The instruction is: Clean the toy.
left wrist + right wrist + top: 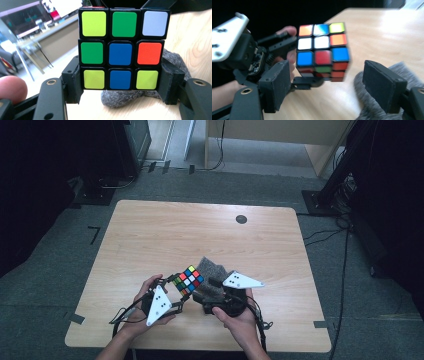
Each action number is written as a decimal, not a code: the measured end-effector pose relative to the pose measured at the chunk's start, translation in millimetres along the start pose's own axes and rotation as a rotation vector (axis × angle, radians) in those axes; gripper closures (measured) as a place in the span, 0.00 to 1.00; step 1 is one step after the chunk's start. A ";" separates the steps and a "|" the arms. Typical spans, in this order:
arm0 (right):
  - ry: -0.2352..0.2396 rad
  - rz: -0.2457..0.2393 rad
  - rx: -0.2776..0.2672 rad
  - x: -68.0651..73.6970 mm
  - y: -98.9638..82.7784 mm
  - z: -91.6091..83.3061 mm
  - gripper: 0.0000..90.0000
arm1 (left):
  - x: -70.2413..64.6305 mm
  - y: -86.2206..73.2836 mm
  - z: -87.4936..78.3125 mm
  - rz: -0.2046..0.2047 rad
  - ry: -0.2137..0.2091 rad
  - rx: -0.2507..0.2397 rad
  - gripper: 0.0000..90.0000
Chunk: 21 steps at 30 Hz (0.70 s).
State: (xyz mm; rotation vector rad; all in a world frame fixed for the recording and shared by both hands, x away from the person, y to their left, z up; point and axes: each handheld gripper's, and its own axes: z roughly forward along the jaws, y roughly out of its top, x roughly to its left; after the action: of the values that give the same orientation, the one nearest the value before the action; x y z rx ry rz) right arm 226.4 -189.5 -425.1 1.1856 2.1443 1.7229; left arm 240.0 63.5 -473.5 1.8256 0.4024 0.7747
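Glossy plastic cube, fuzzy grey cloth, pale wood table.

The puzzle cube (120, 50) is showing smooth, shiny coloured stickers set in a glossy black plastic frame that is catching the light. The grey cloth (125, 97) beneath it is looking woolly and rough, with a fuzzy knitted nap. The table (165, 235) is showing a pale wood-grain top, smooth with a soft sheen. The left gripper (120, 85) is presenting matt black plastic jaws with a faintly grainy surface and brass-coloured metal eyelets; the right gripper (329, 85) is looking the same, matt and dusty-edged.
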 end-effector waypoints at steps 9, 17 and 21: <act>-0.165 -0.028 -0.058 -19.7 -4.4 -10.0 0.27 | 24.2 -4.9 -5.6 -0.211 -0.033 0.032 0.38; -0.252 -0.005 0.052 -43.3 -27.5 12.2 0.27 | 35.1 -3.8 -14.5 -0.281 -0.082 0.034 0.38; -0.311 -0.066 0.114 -45.0 -31.6 23.7 0.28 | 41.3 -4.0 -15.5 -0.309 -0.099 0.053 0.38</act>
State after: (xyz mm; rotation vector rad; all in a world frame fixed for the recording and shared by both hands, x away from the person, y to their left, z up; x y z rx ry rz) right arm 254.9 -201.5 -476.3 1.2963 2.0872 1.3044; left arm 260.2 100.8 -460.5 1.7874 0.6280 0.4624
